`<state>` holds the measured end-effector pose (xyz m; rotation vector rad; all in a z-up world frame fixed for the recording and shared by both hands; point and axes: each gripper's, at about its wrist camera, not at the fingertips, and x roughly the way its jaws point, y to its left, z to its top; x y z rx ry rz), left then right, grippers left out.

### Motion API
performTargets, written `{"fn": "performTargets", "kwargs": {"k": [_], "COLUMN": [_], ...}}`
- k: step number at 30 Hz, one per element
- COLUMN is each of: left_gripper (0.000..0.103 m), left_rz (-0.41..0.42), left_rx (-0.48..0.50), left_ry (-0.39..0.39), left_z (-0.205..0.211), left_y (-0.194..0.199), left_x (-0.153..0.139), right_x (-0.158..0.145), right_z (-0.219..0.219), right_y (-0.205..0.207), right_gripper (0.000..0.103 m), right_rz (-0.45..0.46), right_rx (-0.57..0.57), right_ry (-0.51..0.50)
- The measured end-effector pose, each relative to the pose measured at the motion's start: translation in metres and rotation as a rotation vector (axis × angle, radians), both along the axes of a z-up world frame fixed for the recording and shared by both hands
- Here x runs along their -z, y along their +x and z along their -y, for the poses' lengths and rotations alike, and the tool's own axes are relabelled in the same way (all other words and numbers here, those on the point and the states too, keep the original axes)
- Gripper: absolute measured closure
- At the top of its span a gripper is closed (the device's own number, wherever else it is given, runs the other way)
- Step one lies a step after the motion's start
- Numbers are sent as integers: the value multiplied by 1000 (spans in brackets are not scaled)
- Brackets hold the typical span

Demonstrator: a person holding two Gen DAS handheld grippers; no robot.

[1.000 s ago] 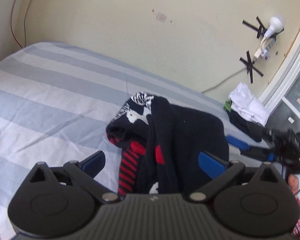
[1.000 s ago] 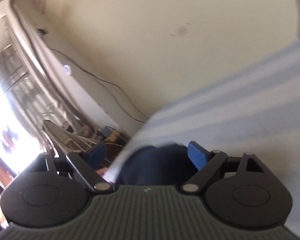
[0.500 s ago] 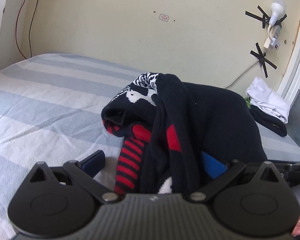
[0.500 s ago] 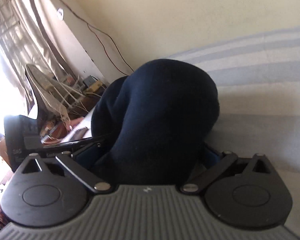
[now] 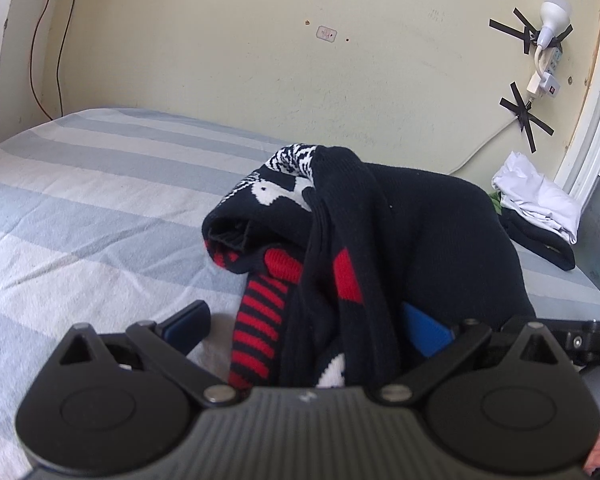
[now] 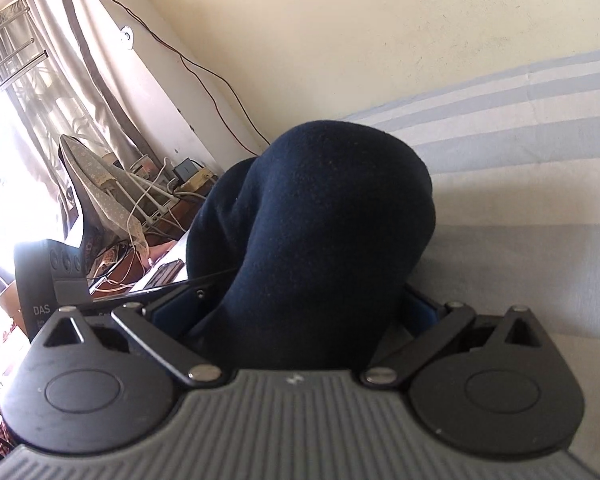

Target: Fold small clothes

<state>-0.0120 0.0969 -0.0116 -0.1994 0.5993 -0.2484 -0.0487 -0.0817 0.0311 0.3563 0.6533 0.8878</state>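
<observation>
Fingers of both the left gripper (image 5: pixel 306 322) and right gripper (image 6: pixel 300 312) are spread wide around a bunched navy knit sweater (image 5: pixel 400 248) on the striped bed (image 5: pixel 100 208).

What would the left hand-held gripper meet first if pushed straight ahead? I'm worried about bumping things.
Probably the dark knitted garment bunched between and just beyond the left hand-held gripper; the striped bed and wall lie farther behind, though depth is unclear.

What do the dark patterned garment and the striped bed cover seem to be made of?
Garment: apparently knitted yarn, matte; ribbed rows and woven-in red and white patterns show. Bed cover: probably woven cotton, matte; a coarse weave shows in its blue and white stripes.
</observation>
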Motion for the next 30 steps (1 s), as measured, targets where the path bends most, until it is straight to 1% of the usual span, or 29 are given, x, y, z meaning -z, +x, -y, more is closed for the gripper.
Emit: {"fn": "performTargets", "kwargs": {"k": [23, 30], "left_gripper": [0, 0], "left_rz": [8, 13], "left_rx": [-6, -3], "left_ry": [-13, -35], "left_z": [0, -1], "left_y": [-6, -9], "left_x": [0, -1], "right_x": [0, 0], "right_z": [-2, -2], "right_y": [0, -1], "right_gripper": [0, 0], "right_rz": [0, 0], "right_rx": [3, 5], "right_ry": [0, 1]}}
